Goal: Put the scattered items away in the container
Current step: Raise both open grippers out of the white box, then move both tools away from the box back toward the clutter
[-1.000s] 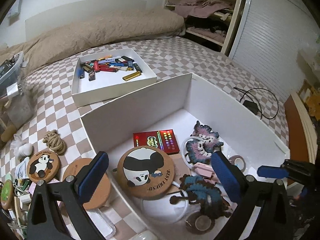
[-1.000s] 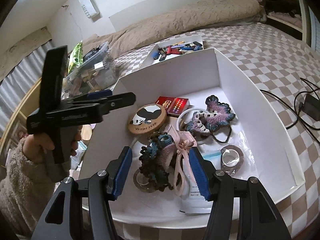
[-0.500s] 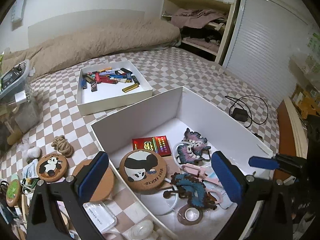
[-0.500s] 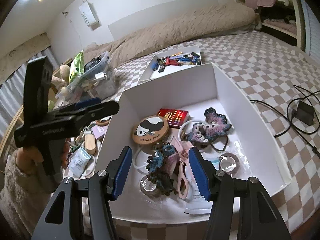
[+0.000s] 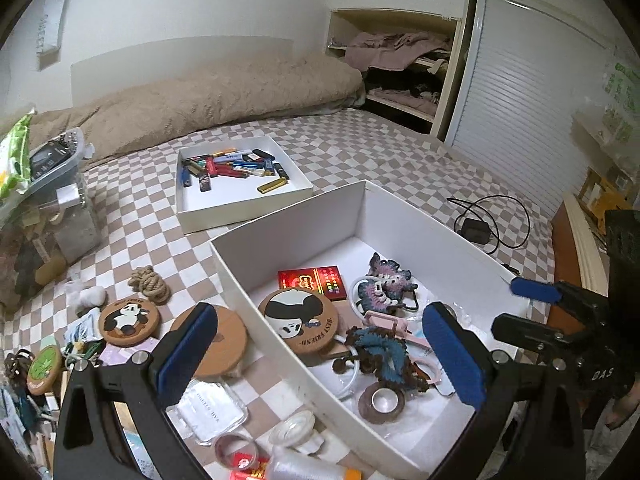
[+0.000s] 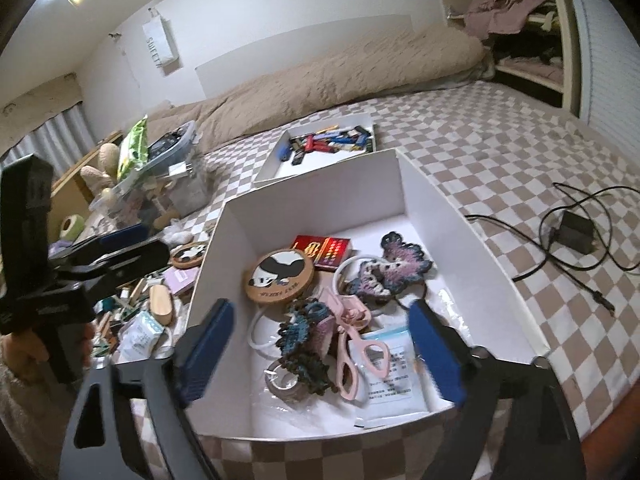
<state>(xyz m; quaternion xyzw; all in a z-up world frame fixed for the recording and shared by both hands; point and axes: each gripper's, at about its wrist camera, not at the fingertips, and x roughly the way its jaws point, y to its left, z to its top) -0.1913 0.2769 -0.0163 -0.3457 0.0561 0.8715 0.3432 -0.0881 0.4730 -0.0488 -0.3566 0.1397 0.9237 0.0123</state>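
A big white box [image 5: 288,216] [image 6: 320,184] on the checkered bed holds a panda coaster [image 5: 298,318] [image 6: 280,276], a red card box [image 5: 312,282], crochet pieces [image 6: 394,272], pink scissors [image 6: 356,344] and a tape roll [image 5: 380,398]. Left of the box lie scattered items: a second panda coaster [image 5: 128,320], a plain wooden coaster [image 5: 218,340], a rope knot [image 5: 150,284], a clear packet [image 5: 212,412]. My left gripper [image 5: 320,356] is open and empty above the box's near left wall. My right gripper [image 6: 320,348] is open and empty over the box's near end.
A smaller white tray of lighters [image 5: 240,184] sits beyond the box. A clear bin of clutter [image 5: 40,200] stands at the far left. A black charger and cable [image 6: 576,232] lie right of the box. A beige duvet [image 5: 200,96] lies at the back.
Both grippers have pulled back and up from the box, so more of the bed and the scattered items shows. Both stay open and empty.
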